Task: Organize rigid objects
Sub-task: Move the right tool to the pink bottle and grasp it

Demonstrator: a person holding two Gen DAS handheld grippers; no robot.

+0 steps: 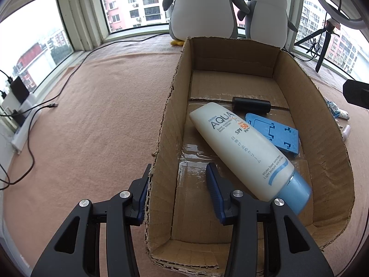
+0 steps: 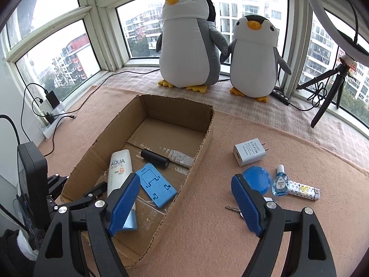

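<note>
1. Three things are already in the cardboard box (image 2: pixel 203 138): the sunscreen tube (image 2: pixel 120 168) along its left side, the blue phone stand (image 2: pixel 155 184) flat beside it, and the black cylinder (image 2: pixel 155 158) just beyond them on the taped floor.

2. Plenty left on the blanket (image 2: pixel 230 242), lower right of the right wrist frame: the white charger (image 2: pixel 248 151), the blue round lid (image 2: pixel 257 180), the little blue bottle (image 2: pixel 280 183), the patterned lighter (image 2: pixel 304 191), and a small metal bit (image 2: pixel 233 209) peeking out by the right finger; I can't make out what that one is. By my count it is roughly a third done.

3. Right gripper (image 2: pixel 184 202): jaws spread wide, nothing between them, hovering over the box's near right wall with the loose pile just to its right. I'd guess that pile is the next target.

4. Left gripper (image 1: pixel 177 192): jaws apart and straddling the box's left wall (image 1: pixel 161 161), one finger outside and one inside. It looks set to steady the box, but it isn't clamped on the cardboard.

5. Only the right wrist view shows the pile properly; the left wrist view catches just a sliver of it at its right edge, past the box.

6. The left wrist view gives the close look inside: the tube's blue cap (image 1: pixel 297 191) points toward the camera, and the tube lies partly over the stand.
</note>
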